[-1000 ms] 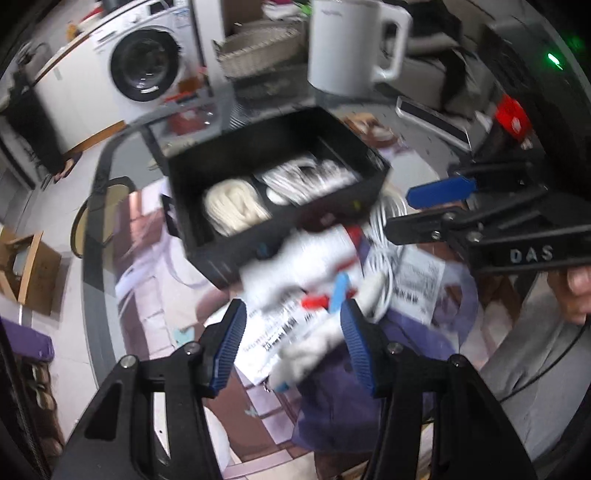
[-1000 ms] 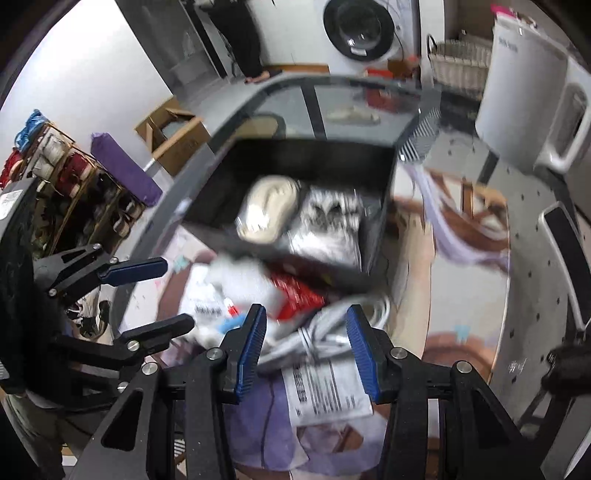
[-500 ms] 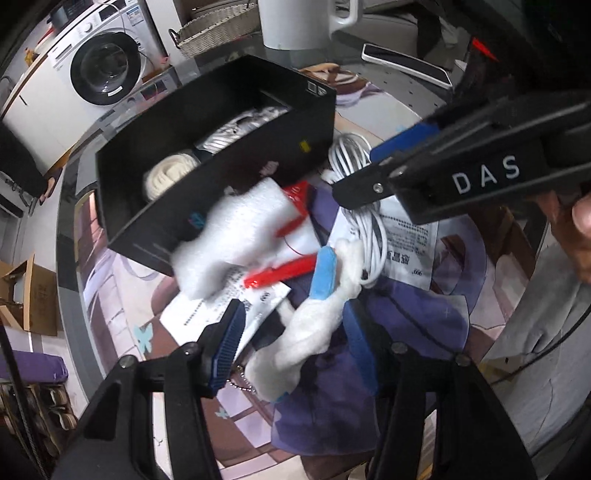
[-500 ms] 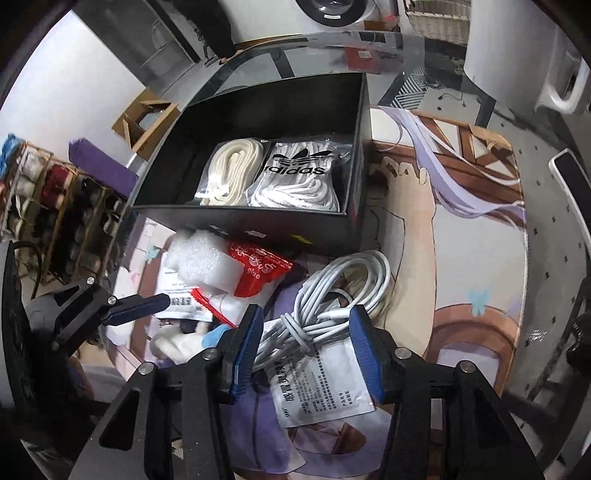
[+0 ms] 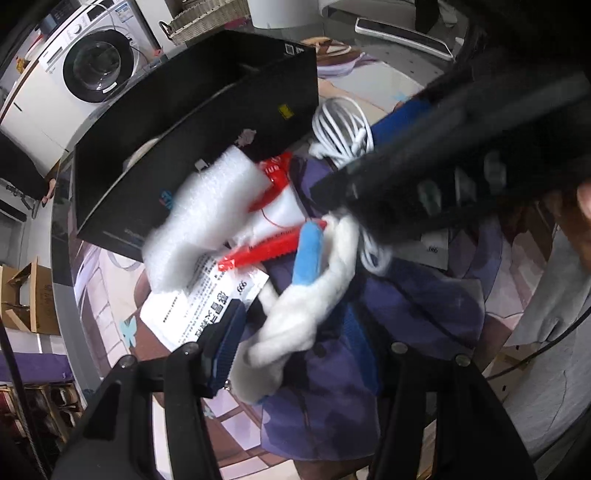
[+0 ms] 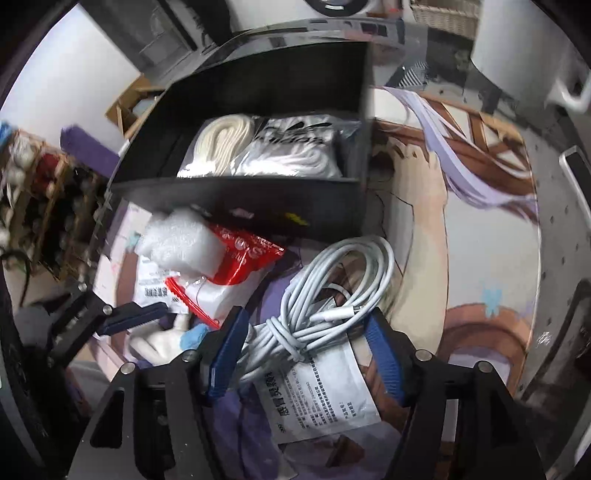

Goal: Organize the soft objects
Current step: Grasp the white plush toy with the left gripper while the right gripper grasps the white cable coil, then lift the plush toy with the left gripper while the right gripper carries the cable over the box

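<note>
A white plush toy with a blue part lies on a purple cloth between the fingers of my left gripper; its pads stand a little apart from the plush. My right gripper points down over a coiled white cable. Its jaws are opening, with the coil between them and not pressed. A white foam piece and a red-and-white packet lean on the black box, which holds two white cord bundles. The right gripper's body blurs across the left wrist view.
A printed paper sachet lies under the cable. The pile rests on a picture-printed mat on a glass table. A white jug stands far right. A washing machine and wicker basket are behind.
Both grippers have sunk closer to the pile. The right jaws have spread wider around the cable coil. The left gripper has closed in over the plush toy.
</note>
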`<state>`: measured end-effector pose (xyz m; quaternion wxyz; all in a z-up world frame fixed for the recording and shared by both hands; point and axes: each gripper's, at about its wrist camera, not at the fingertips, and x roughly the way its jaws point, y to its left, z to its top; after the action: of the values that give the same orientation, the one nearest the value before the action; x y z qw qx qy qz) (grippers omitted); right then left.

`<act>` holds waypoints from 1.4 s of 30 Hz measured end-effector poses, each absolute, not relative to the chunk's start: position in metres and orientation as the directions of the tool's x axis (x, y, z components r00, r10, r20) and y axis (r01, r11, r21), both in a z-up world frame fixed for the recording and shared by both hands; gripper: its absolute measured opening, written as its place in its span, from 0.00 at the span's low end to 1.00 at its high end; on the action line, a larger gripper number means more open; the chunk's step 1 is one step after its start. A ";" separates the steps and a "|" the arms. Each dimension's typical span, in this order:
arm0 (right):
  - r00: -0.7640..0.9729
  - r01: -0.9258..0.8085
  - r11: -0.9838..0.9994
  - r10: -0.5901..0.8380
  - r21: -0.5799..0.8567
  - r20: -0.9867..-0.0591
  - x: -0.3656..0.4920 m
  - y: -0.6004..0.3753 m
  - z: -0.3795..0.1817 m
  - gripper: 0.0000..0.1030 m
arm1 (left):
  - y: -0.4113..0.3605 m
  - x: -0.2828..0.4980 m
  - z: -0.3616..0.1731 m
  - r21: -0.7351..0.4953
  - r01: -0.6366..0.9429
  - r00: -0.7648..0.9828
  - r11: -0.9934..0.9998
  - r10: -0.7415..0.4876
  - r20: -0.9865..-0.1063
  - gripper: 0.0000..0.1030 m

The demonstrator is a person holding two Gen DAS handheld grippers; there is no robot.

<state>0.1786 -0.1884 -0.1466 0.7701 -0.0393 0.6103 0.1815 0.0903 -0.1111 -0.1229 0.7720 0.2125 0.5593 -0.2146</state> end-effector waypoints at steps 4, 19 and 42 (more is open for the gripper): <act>0.200 -0.397 0.909 0.217 0.124 -0.955 0.172 -0.179 -0.147 0.55 | -0.110 0.092 -0.123 0.072 0.563 0.270 0.823 -0.101 -0.958 0.40; 0.207 -0.475 0.874 0.224 0.102 -0.952 0.156 -0.180 -0.142 0.28 | -0.104 0.086 -0.110 0.047 0.572 0.269 0.819 -0.133 -0.954 0.21; 0.510 -0.501 0.861 0.377 0.089 -0.773 0.129 -0.194 -0.044 0.28 | -0.073 0.068 -0.026 0.020 0.516 0.546 0.856 -0.311 -0.778 0.16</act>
<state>0.1291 -0.1938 -0.0442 0.8659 -0.0729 0.4249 0.2536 0.0680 -0.0733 -0.0258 0.8705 0.1241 0.4128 -0.2376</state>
